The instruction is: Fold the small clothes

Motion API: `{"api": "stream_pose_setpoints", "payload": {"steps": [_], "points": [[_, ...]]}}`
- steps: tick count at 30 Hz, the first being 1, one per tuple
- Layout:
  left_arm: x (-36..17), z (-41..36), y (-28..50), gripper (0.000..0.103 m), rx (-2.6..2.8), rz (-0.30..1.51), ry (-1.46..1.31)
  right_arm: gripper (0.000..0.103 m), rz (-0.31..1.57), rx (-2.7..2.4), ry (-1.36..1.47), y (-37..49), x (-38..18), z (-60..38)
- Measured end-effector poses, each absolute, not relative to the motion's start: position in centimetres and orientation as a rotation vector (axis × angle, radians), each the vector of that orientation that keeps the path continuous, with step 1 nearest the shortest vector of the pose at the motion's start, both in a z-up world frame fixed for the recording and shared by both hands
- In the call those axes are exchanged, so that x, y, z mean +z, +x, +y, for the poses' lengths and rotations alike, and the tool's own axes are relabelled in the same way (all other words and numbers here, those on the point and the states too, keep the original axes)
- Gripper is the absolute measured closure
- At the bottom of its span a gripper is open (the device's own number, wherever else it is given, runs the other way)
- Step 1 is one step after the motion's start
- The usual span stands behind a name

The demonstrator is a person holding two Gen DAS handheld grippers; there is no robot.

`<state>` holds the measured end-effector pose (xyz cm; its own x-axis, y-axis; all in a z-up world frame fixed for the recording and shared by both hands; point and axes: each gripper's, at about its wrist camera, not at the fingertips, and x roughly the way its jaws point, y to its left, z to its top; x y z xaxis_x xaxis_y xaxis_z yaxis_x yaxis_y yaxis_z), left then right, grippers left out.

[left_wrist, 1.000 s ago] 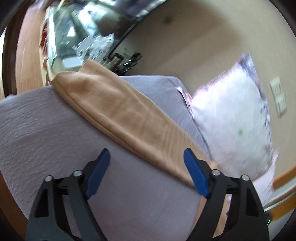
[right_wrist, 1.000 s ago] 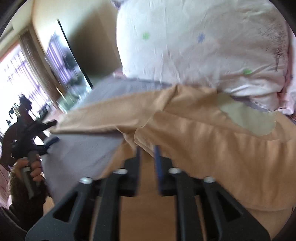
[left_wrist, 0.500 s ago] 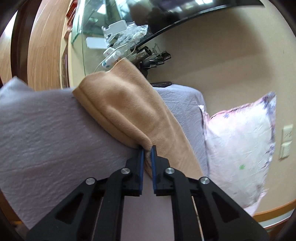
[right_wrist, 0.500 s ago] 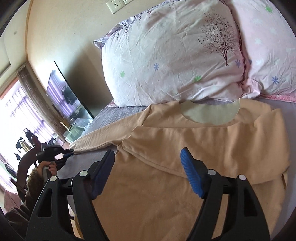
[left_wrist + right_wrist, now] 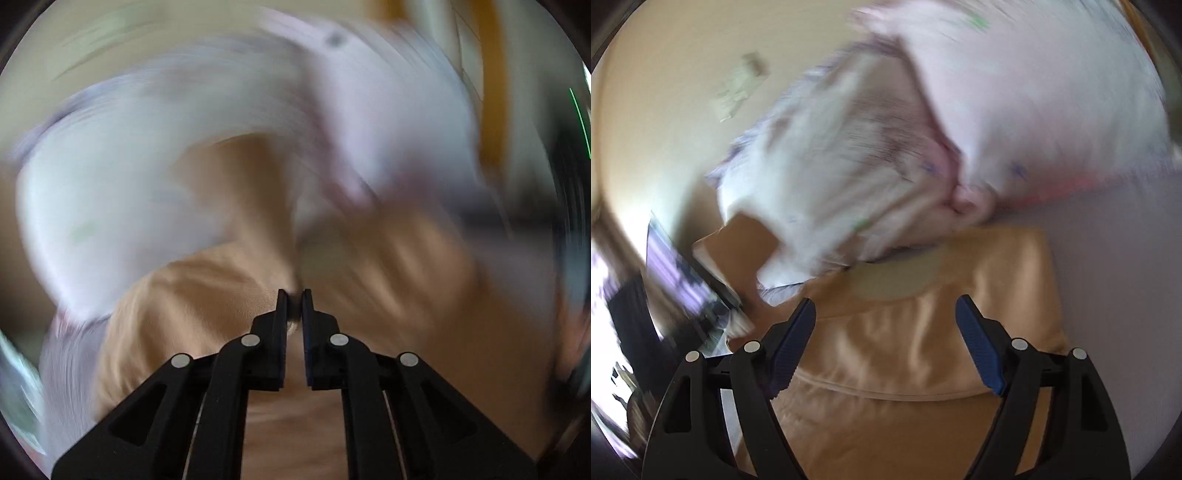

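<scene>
bed: lavender sheet [image 5: 1115, 258] carries everything; no desk here, we're working on the bed.
left gripper [image 5: 294, 295]: jaws pinched nearly together on a bunch of tan fabric, a nub of cloth showing in the gap. We read this as a grip on a sleeve or edge so it can be carried across the body of the garment.
right gripper [image 5: 884, 314]: jaws spread wide, holding nothing, hovering just above the garment. Likely free so it can pin or take the next corner.
tan top [image 5: 923, 350]: lies flat on the sheet below the right jaws, seam line nearest us, pale neck lining [image 5: 894, 280] further up toward the pillows. One side already looks turned in, so we judge the fold partway done.
blur: both views smeared, left view worst; we can't tell exactly which part of the top the left jaws hold.
pillows [image 5: 1034, 92]: two, white and pink prints, leaning behind the collar end, touching or just over it.
wall [image 5: 665, 110]: beige, socket plate [image 5: 738, 88] faint.
</scene>
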<state>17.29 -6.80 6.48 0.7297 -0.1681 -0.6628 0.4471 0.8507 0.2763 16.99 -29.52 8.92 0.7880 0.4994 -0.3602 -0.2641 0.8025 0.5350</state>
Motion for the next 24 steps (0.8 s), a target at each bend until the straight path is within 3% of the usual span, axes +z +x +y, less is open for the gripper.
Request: {"api": "stream_pose_setpoints", "payload": {"steps": [2, 5, 7, 12, 14, 22, 24], "points": [[2.8, -10.1, 15.0, 0.095, -0.389, 0.700, 0.606, 0.044, 0.581, 0.425, 0.524, 18.3, 7.6, -30.5], [1.6, -9.0, 11.3, 0.088, -0.411, 0.707, 0.617, 0.046, 0.676, 0.400, 0.532, 19.9, 6.3, -31.3], [2.3, -6.3, 9.9, 0.069, -0.387, 0.721, 0.569, 0.048, 0.728, 0.366, 0.493, 20.8, 5.7, -30.7], [2.7, 1.2, 8.6, 0.061, -0.216, 0.801, 0.434, 0.062, 0.793, 0.351, 0.329, 21.2, 4.3, -27.5], [2.3, 3.3, 8.7, 0.059, -0.171, 0.844, 0.386, 0.096, 0.800, 0.384, 0.243, 20.8, 4.2, -25.8], [1.4, 6.5, 8.8, 0.053, -0.156, 0.875, 0.248, 0.099, 0.488, 0.123, 0.175, 18.7, 9.5, -29.0], [1.3, 6.7, 8.4, 0.053, -0.159, 0.874, 0.240, 0.098, 0.509, 0.027, 0.138, 19.6, 9.6, -30.3]]}}
